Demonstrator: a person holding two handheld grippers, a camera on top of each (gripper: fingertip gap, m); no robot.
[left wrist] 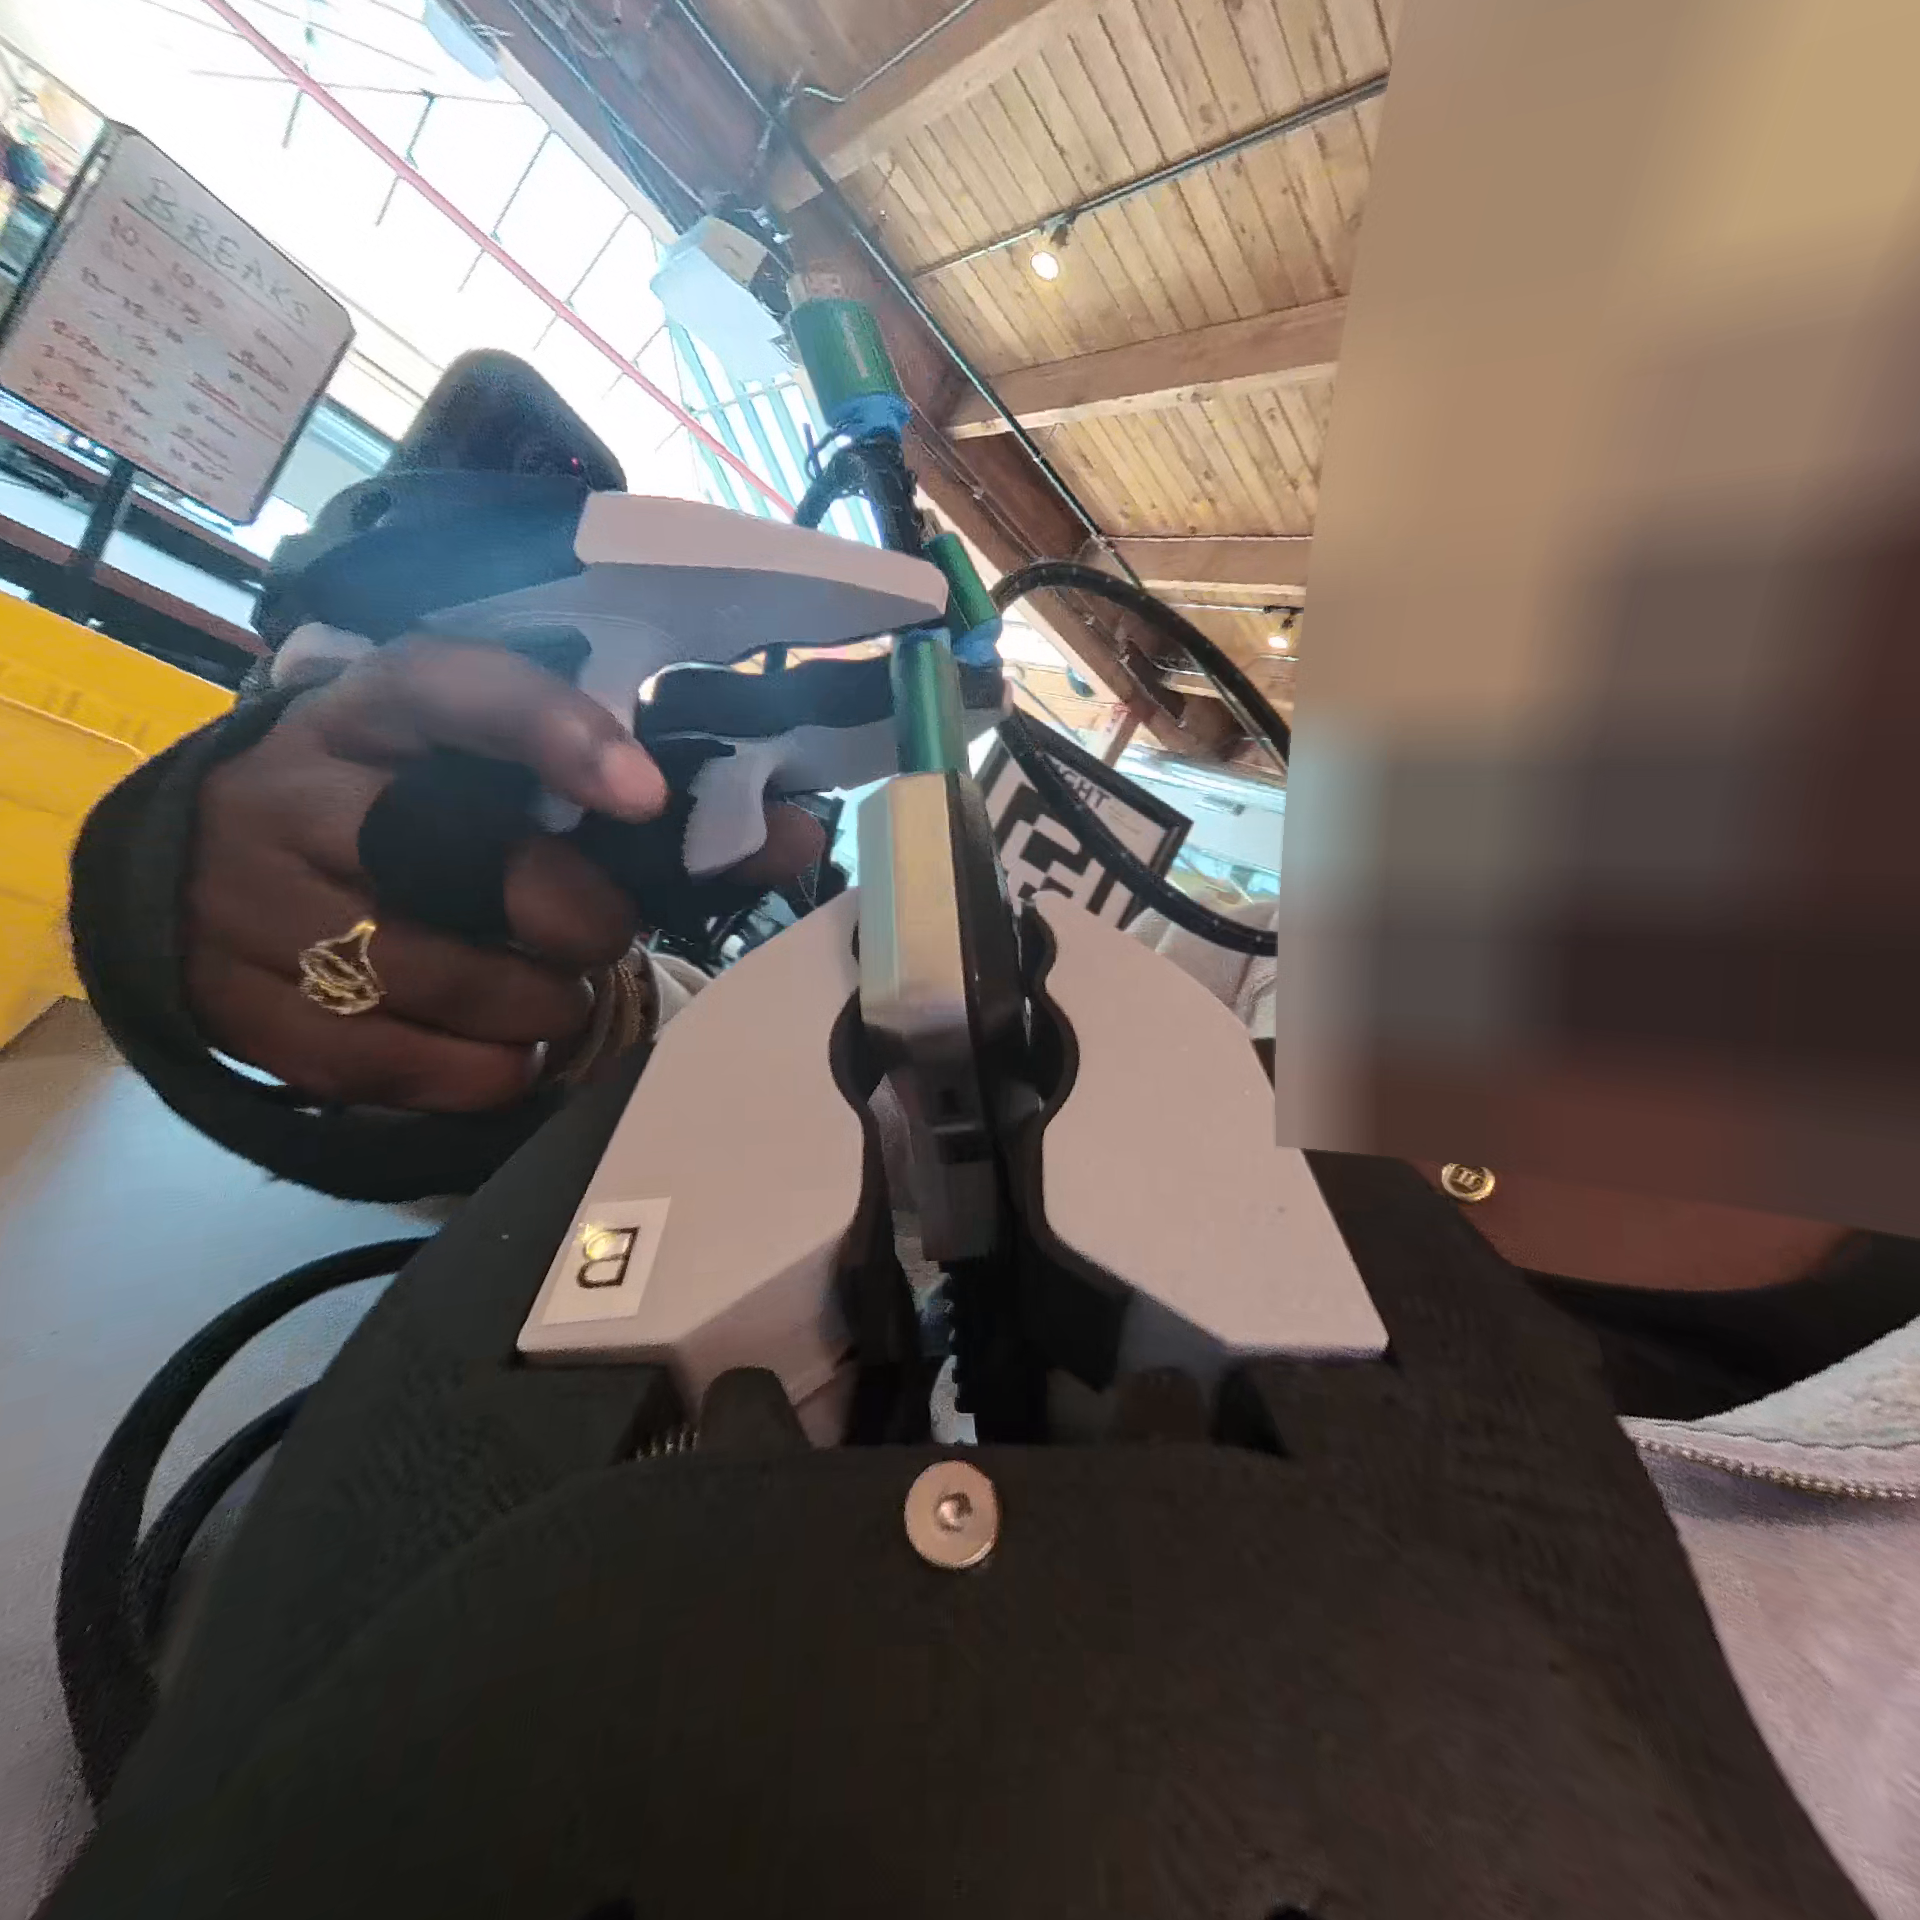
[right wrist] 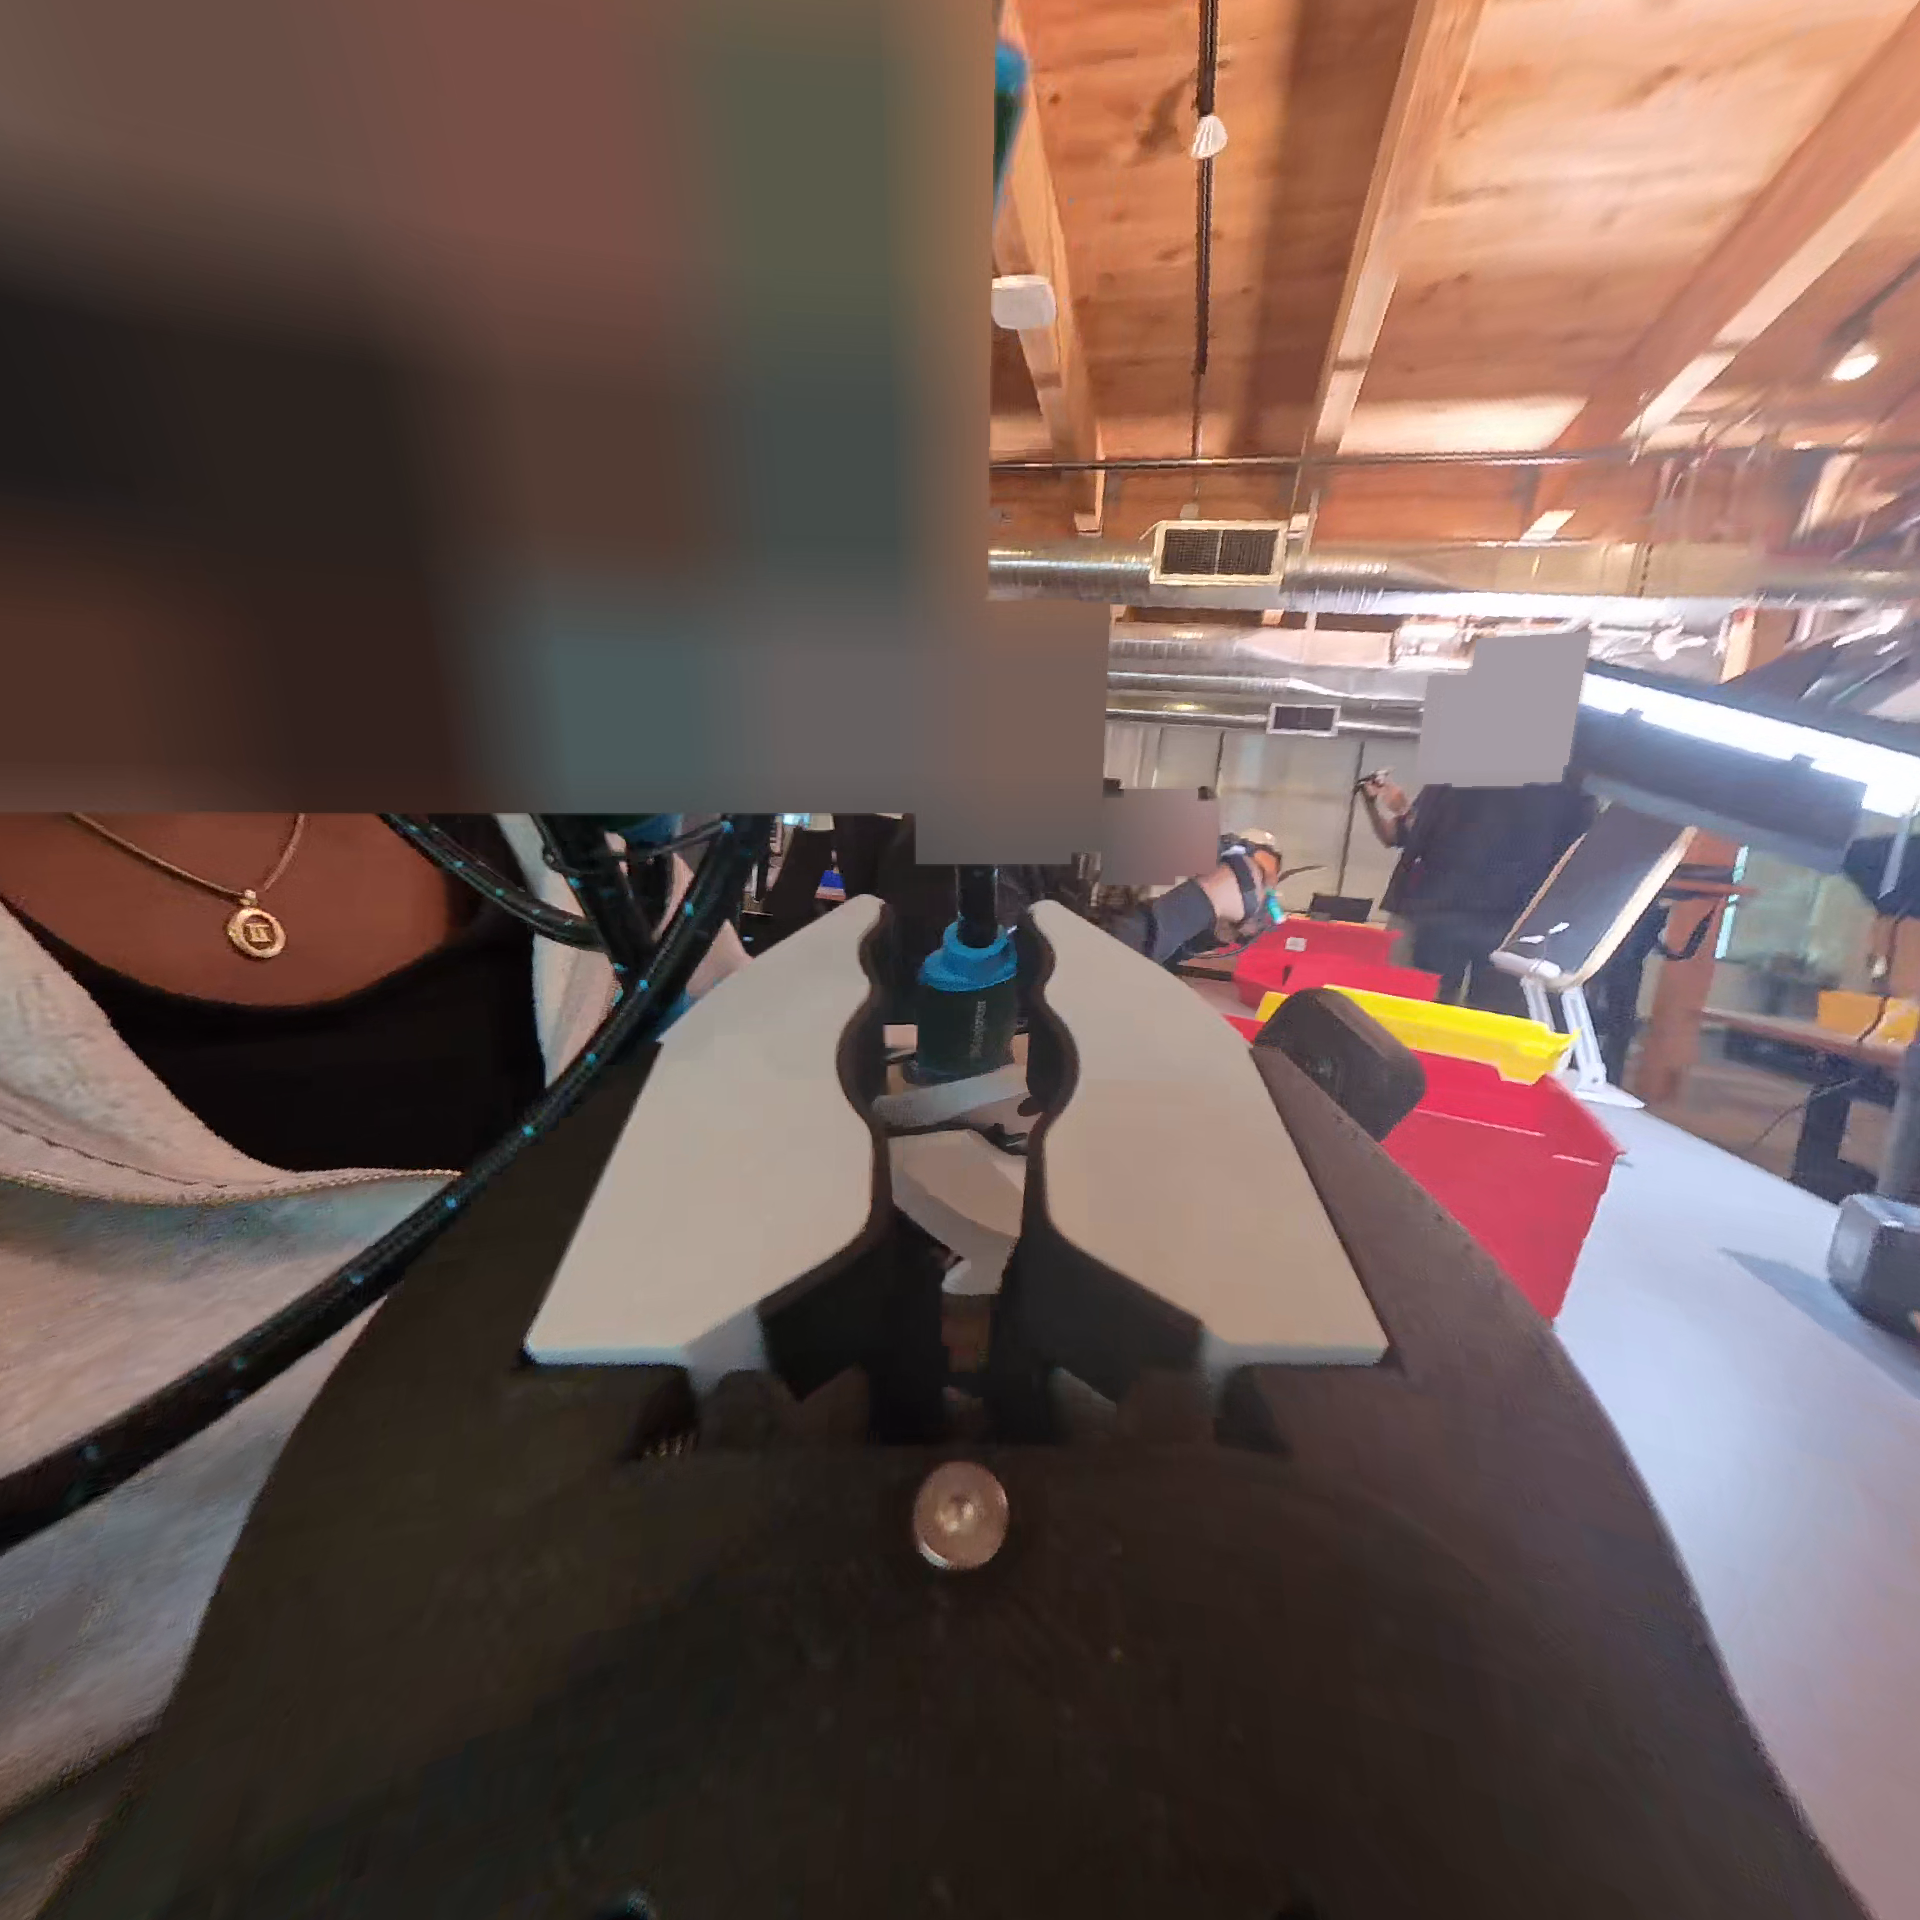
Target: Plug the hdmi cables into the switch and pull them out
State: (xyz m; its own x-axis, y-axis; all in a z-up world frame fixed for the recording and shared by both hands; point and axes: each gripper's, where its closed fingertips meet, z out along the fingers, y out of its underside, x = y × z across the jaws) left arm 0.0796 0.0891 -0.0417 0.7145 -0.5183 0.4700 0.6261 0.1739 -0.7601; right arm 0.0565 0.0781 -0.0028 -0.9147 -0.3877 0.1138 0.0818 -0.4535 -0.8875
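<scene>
1. We see a timber-plank ceiling with beams overhead in both wrist views, a pale grey table below, and red bins and a yellow bin standing on it to the right.
2. A yellow crate and a whiteboard sit at the left edge of the left wrist view; the table surface near it lies bare, while black braided cables loop close along the person's grey jacket.
3. Our left gripper is clamped on the silver switch, held upright with its long axis pointing towards the ceiling.
4. A green plug stands in line with the switch's top end; whether it is fully seated we cannot tell.
5. Our right gripper, held in the person's hand, pinches that green plug with its blue collar, cable running upward.
6. Other people stand well apart in the background.
</scene>
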